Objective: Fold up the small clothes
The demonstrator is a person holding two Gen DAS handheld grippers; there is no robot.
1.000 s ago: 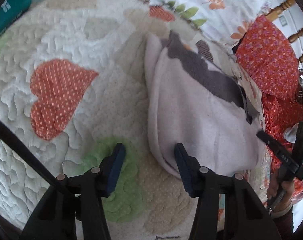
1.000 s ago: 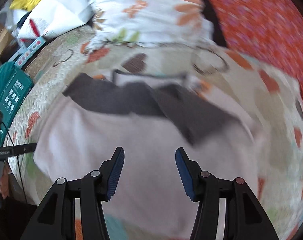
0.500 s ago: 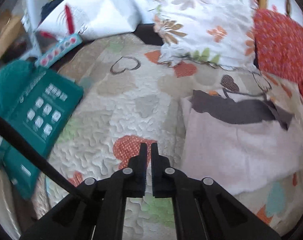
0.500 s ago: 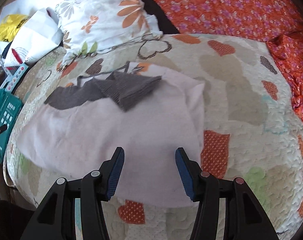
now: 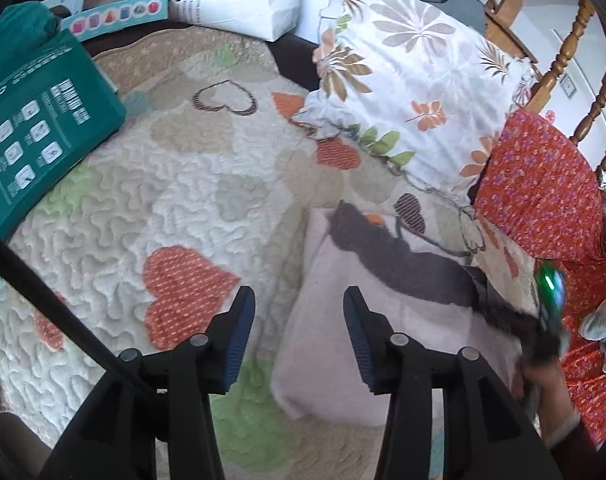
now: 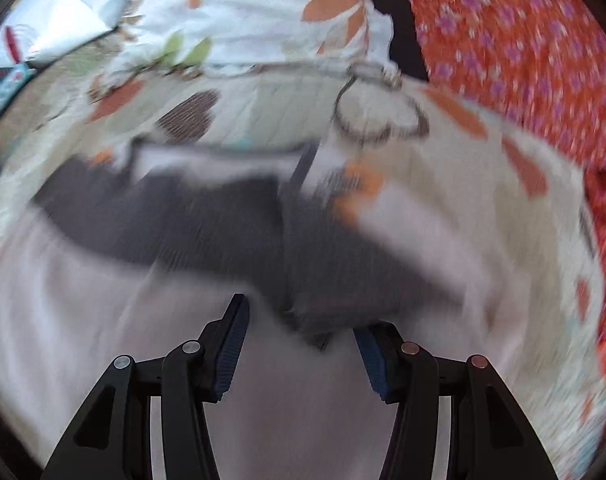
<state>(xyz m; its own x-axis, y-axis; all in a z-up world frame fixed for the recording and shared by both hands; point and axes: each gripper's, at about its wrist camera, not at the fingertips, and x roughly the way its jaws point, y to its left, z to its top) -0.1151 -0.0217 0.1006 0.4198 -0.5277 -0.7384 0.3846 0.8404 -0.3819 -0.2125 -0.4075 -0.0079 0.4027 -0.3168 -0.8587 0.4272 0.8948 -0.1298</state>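
I'm seeing both grippers showing black plastic arms, blue ribbed pads (image 5: 239,344), silver pivot screws; right gripper (image 6: 299,344) screws looking coppery; bare-skinned hand (image 5: 547,384) glowing green LED above.

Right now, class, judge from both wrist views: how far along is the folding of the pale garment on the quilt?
Done: the pale garment lies flattened on the quilt, its grey trim partly doubled over. In hand: nothing; the left gripper is open over the garment's left edge, and the right gripper is open just above the grey flap. Left: the main folds, since the body looks spread wide.
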